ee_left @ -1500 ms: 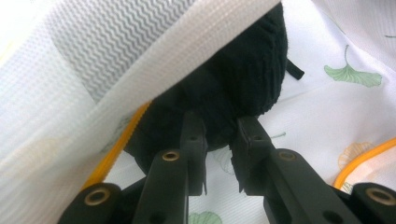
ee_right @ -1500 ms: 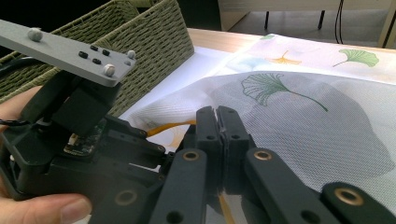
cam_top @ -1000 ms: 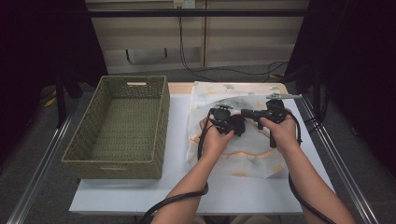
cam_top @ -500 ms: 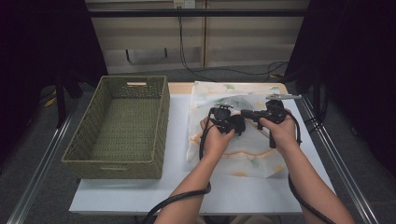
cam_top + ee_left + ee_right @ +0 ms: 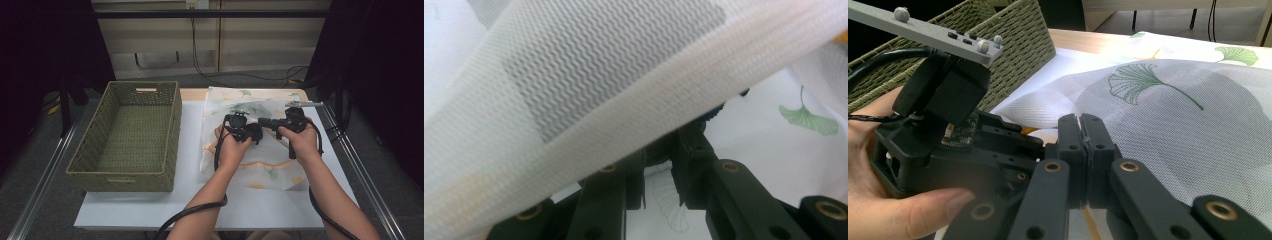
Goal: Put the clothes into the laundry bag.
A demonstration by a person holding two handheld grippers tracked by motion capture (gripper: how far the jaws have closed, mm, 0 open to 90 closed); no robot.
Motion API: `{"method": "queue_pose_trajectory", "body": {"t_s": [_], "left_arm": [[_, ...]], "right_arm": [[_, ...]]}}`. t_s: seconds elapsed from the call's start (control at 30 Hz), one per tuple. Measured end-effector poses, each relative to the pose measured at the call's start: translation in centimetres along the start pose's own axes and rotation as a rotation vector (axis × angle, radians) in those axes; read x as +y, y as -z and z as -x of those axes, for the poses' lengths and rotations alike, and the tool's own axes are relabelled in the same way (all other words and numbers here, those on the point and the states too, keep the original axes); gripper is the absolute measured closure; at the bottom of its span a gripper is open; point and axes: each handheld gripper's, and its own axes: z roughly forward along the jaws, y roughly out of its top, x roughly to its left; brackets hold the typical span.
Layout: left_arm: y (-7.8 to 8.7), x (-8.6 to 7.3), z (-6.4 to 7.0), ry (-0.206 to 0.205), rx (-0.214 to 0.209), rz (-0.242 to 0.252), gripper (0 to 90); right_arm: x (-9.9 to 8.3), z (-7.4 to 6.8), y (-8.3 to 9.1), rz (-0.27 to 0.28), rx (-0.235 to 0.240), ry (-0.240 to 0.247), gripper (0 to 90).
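Little has shifted since the earlier frames; our two hands have drawn only slightly closer over the cloth, and the basket stands where it stood; nearest us, our forearms reach up from the table's near edge, cables trailing behind; the left gripper (image 5: 250,131) is held low over the white fabric sheet printed with green ginkgo leaves and orange lines (image 5: 252,162), and in its own view a thick hemmed fold of that sheet (image 5: 624,85) drapes right across the jaws, which stand a little apart with the fold above them, so we cannot tell whether they have bitten it or merely sit under it; the right gripper (image 5: 1081,125) points across toward the left one, its jaws pressed together with no gap, and we see no cloth between them, so we judge it is closing in to take the same lifted edge, presumably so that both grippers can fold or lift the sheet together; the sheet itself lies spread over the right half of the white table (image 5: 190,150); farther left sits the green woven rectangular basket (image 5: 170,125), empty, likely the cloth's destination.
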Motion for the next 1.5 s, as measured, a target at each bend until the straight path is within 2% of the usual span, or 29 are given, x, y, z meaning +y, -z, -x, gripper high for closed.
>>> {"method": "queue_pose_trajectory", "body": {"t_s": [0.07, 0.2, 0.4, 0.5, 0.6, 0.73, 0.77, 0.93, 0.97, 1.07, 1.27, 1.5], "left_arm": [[0.0, 0.0, 0.0, -0.01, 0.0, 0.018, 76.3], [-0.3, -0.1, 0.1, -0.023, 0.009, 0.024, 76.3], [-0.5, -0.3, 0.1, -0.02, -0.006, 0.002, 75.1], [-0.4, -0.5, -0.1, -0.035, -0.009, -0.014, 72.6], [-0.2, -0.7, -0.1, -0.043, -0.016, -0.031, 67.8], [0.1, -1.0, -0.1, -0.012, -0.054, -0.06, 54.5], [0.3, -1.1, -0.2, -0.033, -0.062, -0.082, 51.4], [0.7, -1.8, -0.2, -0.049, -0.081, -0.113, 41.3], [0.8, -1.9, -0.2, -0.065, -0.087, -0.118, 40.1], [1.1, -1.9, -0.2, -0.077, -0.101, -0.118, 36.8], [1.8, -2.0, -0.3, -0.093, -0.113, -0.125, 29.8], [2.2, -2.4, -0.4, -0.111, -0.124, -0.136, 26.2]], "right_arm": [[0.0, 0.0, 0.0, 0.001, 0.001, 0.003, 89.1], [-0.2, 0.1, 0.0, -0.005, 0.002, -0.009, 89.1], [-0.4, 0.2, 0.1, -0.012, 0.001, -0.002, 89.1], [-0.4, 0.2, 0.1, -0.011, 0.0, -0.001, 89.1], [-0.5, 0.1, 0.0, -0.014, 0.001, -0.001, 89.1], [-0.6, 0.1, 0.0, -0.013, -0.002, -0.004, 89.1], [-0.6, 0.1, 0.0, -0.014, -0.001, -0.002, 89.1], [-0.8, 0.0, 0.0, -0.023, 0.002, -0.008, 89.1], [-0.8, -0.1, -0.1, -0.021, 0.001, -0.007, 89.0], [-0.9, -0.1, -0.1, -0.023, 0.004, -0.006, 89.0], [-1.3, -0.1, 0.2, -0.033, 0.013, -0.008, 89.0], [-1.8, -0.2, 0.5, -0.042, 0.018, -0.006, 89.0]]}}
